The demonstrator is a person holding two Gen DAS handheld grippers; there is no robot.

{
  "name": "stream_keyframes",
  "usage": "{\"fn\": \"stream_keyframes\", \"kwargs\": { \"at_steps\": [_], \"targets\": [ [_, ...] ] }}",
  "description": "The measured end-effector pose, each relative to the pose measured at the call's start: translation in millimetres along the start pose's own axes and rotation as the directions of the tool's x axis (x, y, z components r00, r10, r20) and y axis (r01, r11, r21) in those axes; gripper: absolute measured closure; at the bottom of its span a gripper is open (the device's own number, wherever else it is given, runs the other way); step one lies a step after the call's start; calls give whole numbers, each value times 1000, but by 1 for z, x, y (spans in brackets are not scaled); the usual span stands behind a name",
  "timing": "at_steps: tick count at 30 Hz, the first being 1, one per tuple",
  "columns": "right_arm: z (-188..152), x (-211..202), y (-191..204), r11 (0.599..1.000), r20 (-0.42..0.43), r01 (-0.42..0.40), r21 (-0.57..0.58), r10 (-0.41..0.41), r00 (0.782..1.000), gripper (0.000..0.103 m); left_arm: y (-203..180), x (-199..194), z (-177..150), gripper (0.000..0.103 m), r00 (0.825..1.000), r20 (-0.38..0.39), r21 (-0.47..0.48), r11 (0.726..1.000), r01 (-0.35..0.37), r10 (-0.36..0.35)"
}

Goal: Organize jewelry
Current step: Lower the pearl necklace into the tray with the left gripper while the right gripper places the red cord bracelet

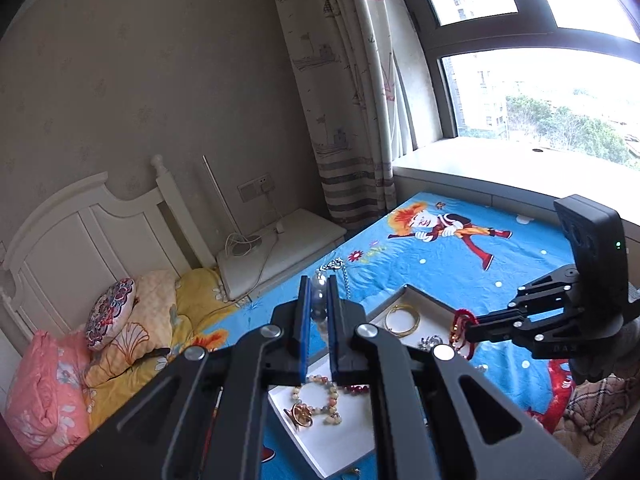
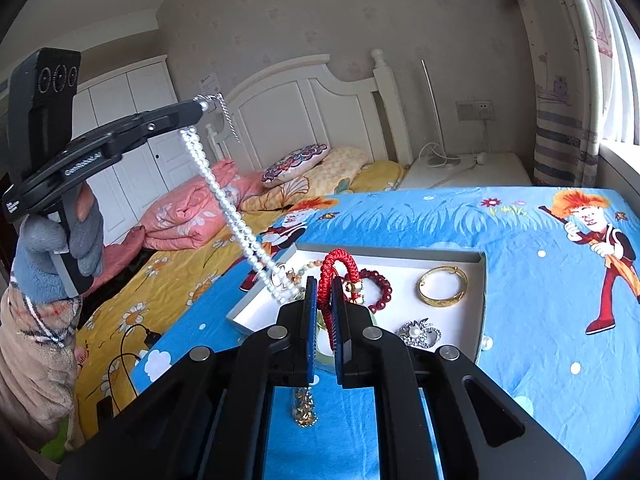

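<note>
My left gripper [image 1: 319, 280] is shut on a pearl necklace [image 1: 319, 300]; in the right wrist view the gripper [image 2: 199, 109] holds it high, and the pearl strand [image 2: 236, 216] hangs down to the white tray [image 2: 478, 280]. My right gripper [image 2: 325, 282] is shut on a red woven cord bracelet [image 2: 338, 266] just above the tray; it also shows in the left wrist view [image 1: 466, 328]. In the tray lie a gold bangle [image 2: 443, 286], a dark red bead bracelet [image 2: 380, 288], a silver pearl brooch [image 2: 418, 332] and a pastel bead bracelet [image 1: 320, 396].
The tray sits on a blue cartoon sheet [image 2: 540, 320]. A gold chain [image 2: 306, 412] lies on the sheet below my right gripper. Pillows and quilts [image 2: 192, 216] pile at the headboard. A white bedside table [image 1: 280, 248] stands by the curtain, a window sill [image 1: 500, 168] behind.
</note>
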State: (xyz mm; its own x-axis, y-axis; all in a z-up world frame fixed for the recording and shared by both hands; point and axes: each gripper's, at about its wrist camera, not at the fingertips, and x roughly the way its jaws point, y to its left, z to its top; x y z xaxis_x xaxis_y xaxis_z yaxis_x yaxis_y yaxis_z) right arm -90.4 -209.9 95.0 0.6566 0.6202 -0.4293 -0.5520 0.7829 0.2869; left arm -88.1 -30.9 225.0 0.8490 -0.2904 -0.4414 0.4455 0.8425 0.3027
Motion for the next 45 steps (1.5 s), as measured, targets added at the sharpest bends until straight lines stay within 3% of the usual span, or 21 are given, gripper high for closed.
{"fn": "stream_keyframes", "kwargs": {
  "at_steps": [11, 17, 21, 25, 31, 38, 41, 43, 45],
  "targets": [
    [-4, 11, -11, 1000, -24, 15, 18, -14, 1000, 94, 11, 16, -8, 96, 998, -38, 3, 999, -44, 44],
    [-7, 36, -25, 998, -93, 53, 29, -50, 994, 94, 0, 51, -33, 96, 987, -140, 55, 996, -67, 74],
    [-7, 54, -40, 996, -143, 71, 57, -62, 988, 94, -8, 82, -60, 96, 967, -225, 110, 990, -93, 116],
    [-3, 69, -47, 996, -181, 78, 51, -68, 981, 94, -10, 104, -82, 96, 954, -287, 94, 994, -57, 82],
    [6, 102, -52, 996, -267, 78, 43, -64, 962, 94, -16, 128, -99, 96, 940, -340, 8, 999, 43, -38],
    [8, 142, -61, 989, -351, 139, 40, -117, 929, 94, -20, 161, -119, 96, 908, -411, -44, 997, 61, -74],
    [9, 153, -65, 988, -364, 146, 49, -118, 924, 94, -18, 173, -126, 93, 897, -431, -81, 994, 73, -101],
    [11, 159, -65, 987, -369, 157, 41, -131, 920, 94, -16, 178, -129, 85, 886, -442, -123, 988, 92, -137],
    [14, 163, -66, 984, -366, 178, 29, -156, 917, 94, -15, 178, -131, 54, 888, -438, -141, 986, 85, -139]
  ]
}}
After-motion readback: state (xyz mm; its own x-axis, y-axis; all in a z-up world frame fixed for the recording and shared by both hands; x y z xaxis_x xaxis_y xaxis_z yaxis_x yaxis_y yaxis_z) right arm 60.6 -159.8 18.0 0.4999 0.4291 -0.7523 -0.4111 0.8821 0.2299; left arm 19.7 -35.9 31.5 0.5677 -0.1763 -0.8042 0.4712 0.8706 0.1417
